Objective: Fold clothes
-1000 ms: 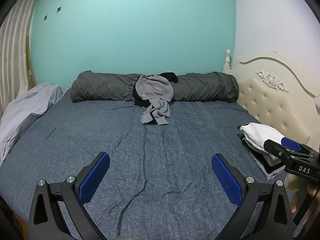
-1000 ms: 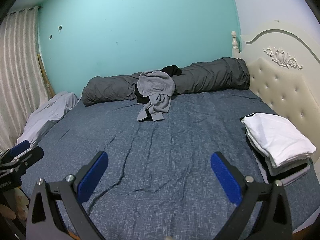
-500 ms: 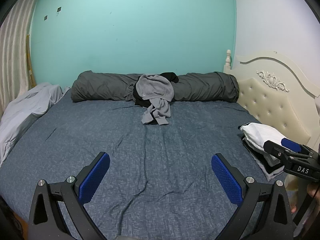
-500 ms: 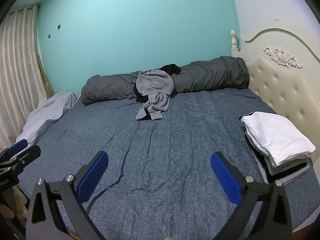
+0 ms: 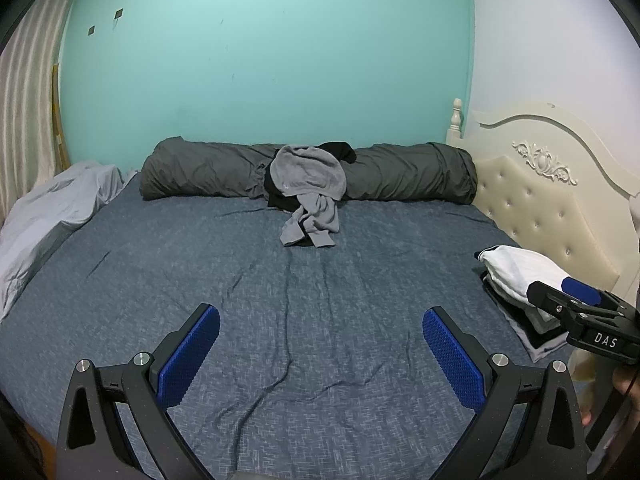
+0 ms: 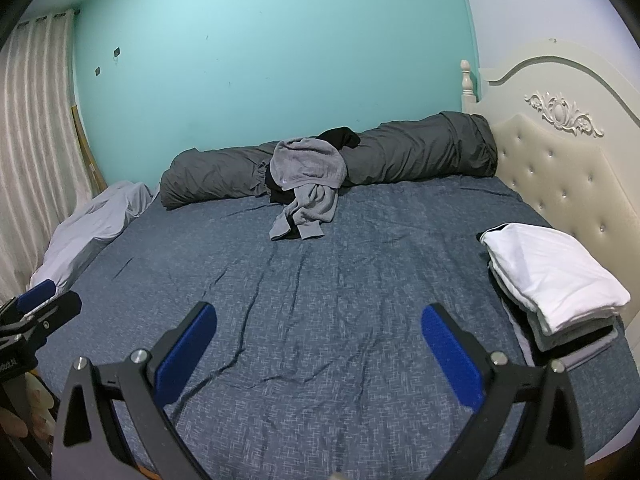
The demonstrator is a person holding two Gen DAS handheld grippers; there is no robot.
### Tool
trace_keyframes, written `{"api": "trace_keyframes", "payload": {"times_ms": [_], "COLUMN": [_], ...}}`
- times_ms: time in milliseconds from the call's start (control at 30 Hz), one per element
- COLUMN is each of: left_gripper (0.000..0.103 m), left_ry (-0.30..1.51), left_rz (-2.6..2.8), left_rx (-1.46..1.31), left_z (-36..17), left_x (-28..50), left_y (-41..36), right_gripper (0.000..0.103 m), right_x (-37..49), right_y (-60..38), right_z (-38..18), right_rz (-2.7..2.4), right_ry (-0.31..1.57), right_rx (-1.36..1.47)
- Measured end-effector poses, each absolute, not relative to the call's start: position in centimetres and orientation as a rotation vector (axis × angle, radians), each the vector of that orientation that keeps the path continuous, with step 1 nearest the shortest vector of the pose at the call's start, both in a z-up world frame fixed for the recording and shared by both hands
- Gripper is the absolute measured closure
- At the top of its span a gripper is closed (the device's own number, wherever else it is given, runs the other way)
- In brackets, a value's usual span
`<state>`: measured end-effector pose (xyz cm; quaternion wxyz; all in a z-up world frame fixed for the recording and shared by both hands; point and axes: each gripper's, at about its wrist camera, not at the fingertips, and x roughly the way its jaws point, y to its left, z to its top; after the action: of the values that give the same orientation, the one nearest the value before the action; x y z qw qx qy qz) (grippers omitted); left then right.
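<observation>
**Q:** Left wrist view first — what fills it, and how much open room is there?

**A:** A wide bed (image 5: 320, 300) under a wrinkled blue-grey sheet takes up most of the frame. Its middle is bare cloth, a broad open stretch from the near edge to the far side. A teal wall (image 5: 260, 60) stands behind. A cream tufted headboard (image 5: 540, 208) borders the right edge, and a pale grey blanket (image 5: 52, 216) is bunched along the left edge beside a striped curtain (image 5: 24, 100).

**Q:** What lies along the far side?

**A:** A long dark grey rolled duvet (image 5: 408, 176) runs against the wall.

**Q:** Where are the clothes?

**A:** A crumpled grey garment (image 5: 308, 188) is draped over the middle of the duvet, its sleeves spilling onto the sheet, with black clothing (image 5: 338, 150) beneath and behind it. At the right edge, near the headboard, sits a folded stack (image 6: 552, 276) with a white garment on top.

**Q:** And the grippers?

**A:** The left gripper (image 5: 320, 356) hovers over the near edge, jaws spread wide, holding nothing. In the right wrist view the right gripper (image 6: 318, 354) is likewise spread and empty.
</observation>
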<state>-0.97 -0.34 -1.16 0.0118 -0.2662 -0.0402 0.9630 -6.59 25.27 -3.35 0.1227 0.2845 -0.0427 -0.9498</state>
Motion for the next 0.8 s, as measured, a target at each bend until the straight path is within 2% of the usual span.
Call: {"api": "trace_keyframes", "payload": {"times_ms": [400,800], "left_gripper": [0.0,0.0], "left_ry": [-0.122,-0.226], "left_rz": [3.029,3.002], "left_rx": [-0.884,-1.058], "left_z": [-5.7,-15.3], "left_x": [-6.0,-20.2], "left_y": [-1.8,-6.0], "right_gripper": [0.0,0.0], "right_x": [-11.9,-26.1], "right_y": [25.5,23.3], "right_z": [-9.0,-19.8], "right_rz": [-2.768,-2.602], "right_ry": [-0.154,-0.14], "right_rx": [0.88,1.08]}}
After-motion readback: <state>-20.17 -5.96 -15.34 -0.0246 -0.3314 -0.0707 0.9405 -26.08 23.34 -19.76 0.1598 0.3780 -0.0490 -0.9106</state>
